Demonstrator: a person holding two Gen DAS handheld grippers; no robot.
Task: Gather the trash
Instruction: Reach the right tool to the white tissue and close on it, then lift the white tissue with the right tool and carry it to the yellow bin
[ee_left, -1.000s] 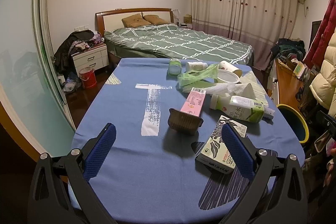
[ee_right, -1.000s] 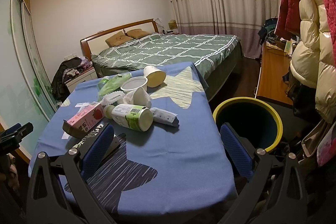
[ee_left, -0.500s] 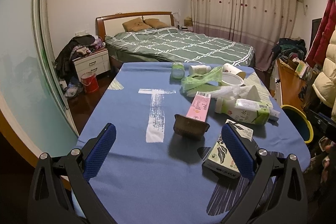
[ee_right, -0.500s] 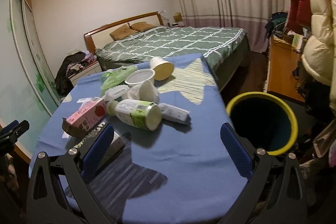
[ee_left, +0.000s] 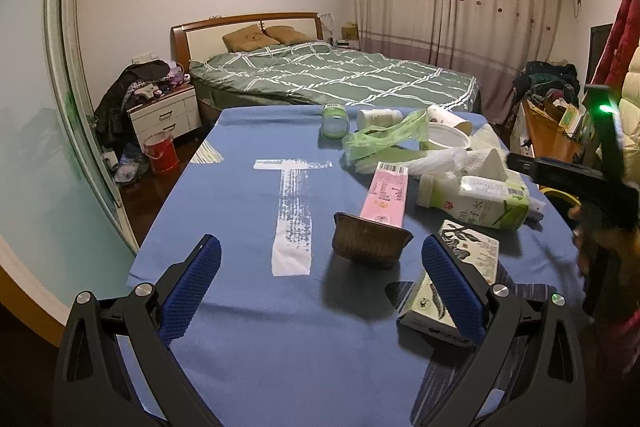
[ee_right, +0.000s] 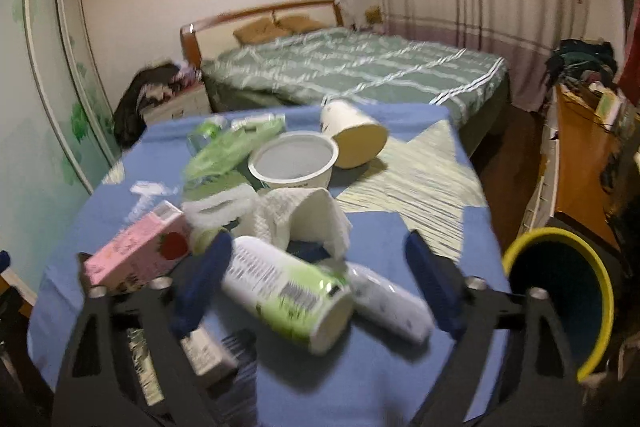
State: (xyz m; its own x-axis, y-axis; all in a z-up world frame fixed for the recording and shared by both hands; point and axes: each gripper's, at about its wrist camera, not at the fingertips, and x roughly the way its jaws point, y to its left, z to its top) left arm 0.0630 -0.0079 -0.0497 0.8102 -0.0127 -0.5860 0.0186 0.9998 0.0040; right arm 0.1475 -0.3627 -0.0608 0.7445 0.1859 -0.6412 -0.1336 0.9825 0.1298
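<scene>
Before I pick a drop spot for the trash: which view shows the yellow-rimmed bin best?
The right wrist view: the yellow-rimmed bin shows its open mouth and dark inside, right of the table. The left wrist view shows only a sliver of rim.

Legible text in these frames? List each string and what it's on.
"T": large white letter on the blue tablecloth.
Pink carton: barcode and small print, too small to read.
Green-and-white bottle: label characters too blurred to read.
Black-and-white box: brush-style characters, not readable.

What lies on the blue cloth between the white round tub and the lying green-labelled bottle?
A crumpled white paper towel lies between the tub and the bottle; the right wrist view shows it.
</scene>
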